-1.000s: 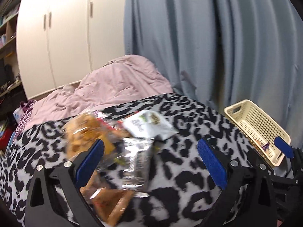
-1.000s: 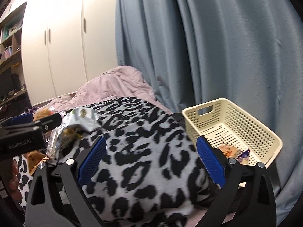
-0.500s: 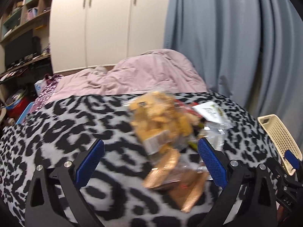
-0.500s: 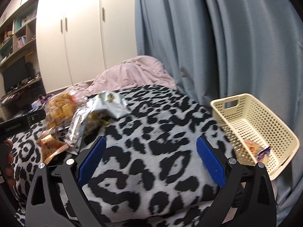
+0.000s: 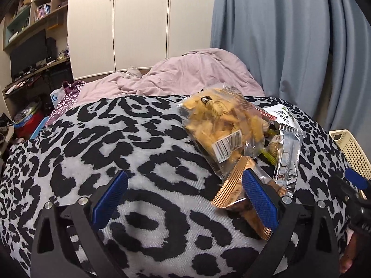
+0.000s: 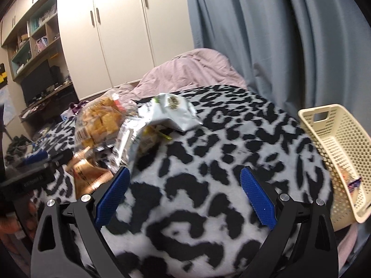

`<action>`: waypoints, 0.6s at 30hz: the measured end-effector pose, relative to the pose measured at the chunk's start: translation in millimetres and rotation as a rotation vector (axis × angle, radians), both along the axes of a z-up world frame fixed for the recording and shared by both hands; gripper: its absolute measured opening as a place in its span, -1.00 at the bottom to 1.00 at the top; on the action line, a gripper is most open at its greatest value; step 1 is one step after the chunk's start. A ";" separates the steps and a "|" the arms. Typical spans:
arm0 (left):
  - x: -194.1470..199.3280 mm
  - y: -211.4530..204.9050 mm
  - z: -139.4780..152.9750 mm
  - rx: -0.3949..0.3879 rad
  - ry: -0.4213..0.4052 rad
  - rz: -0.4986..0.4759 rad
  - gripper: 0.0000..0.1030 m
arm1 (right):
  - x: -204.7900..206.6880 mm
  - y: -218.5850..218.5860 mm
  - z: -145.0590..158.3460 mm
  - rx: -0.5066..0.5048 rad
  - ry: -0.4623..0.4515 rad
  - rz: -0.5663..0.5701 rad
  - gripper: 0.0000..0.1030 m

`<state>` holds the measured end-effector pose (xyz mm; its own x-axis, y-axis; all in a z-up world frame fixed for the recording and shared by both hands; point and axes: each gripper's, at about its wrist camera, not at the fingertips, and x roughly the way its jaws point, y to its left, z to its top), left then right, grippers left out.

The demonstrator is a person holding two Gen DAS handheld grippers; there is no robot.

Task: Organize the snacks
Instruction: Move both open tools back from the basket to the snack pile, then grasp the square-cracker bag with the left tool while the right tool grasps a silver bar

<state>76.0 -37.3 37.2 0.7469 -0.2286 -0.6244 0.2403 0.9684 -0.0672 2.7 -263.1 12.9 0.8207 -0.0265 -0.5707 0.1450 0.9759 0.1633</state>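
Black-on-grey leopard-print blanket (image 5: 139, 143). Clear cracker bag (image 5: 222, 125), golden-yellow contents, white barcode label. Copper-coloured wrapper (image 5: 234, 185), ribbed edge. Silver foil packets (image 6: 167, 111). Cream perforated basket (image 6: 334, 153) at 3 o'clock. Blue ribbed pads (image 5: 111, 194) on black fingers. Pink duvet (image 5: 185, 74), grey-blue curtain (image 5: 289, 34).

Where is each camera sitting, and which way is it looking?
Left wrist: sits on the left hand-held gripper, looking along its open blue fingers over the leopard blanket at the snack pile; a bit of hand shows at lower right.
Right wrist: sits on the right hand-held gripper, open, facing the same blanket, basket on its right; the other gripper shows at left.
Both share the snack pile, basket, pink duvet, curtain and wardrobe.
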 end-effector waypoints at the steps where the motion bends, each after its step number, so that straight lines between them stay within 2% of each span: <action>1: 0.1 1.4 -0.2 -0.004 0.003 0.003 0.90 | 3.7 1.5 0.8 0.008 0.003 0.009 0.89; 10: 2.7 18.7 0.7 -0.032 0.007 0.045 0.90 | 51.8 25.9 4.3 0.061 0.072 0.096 0.89; 18: 3.0 29.7 1.9 -0.069 0.002 0.046 0.90 | 73.7 44.3 4.3 0.039 0.105 0.114 0.49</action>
<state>79.0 -7.6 39.1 0.7563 -0.2362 -0.6101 0.1950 0.9716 -0.1344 76.5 -218.8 17.2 0.7530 0.0877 -0.6522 0.0518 0.9801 0.1915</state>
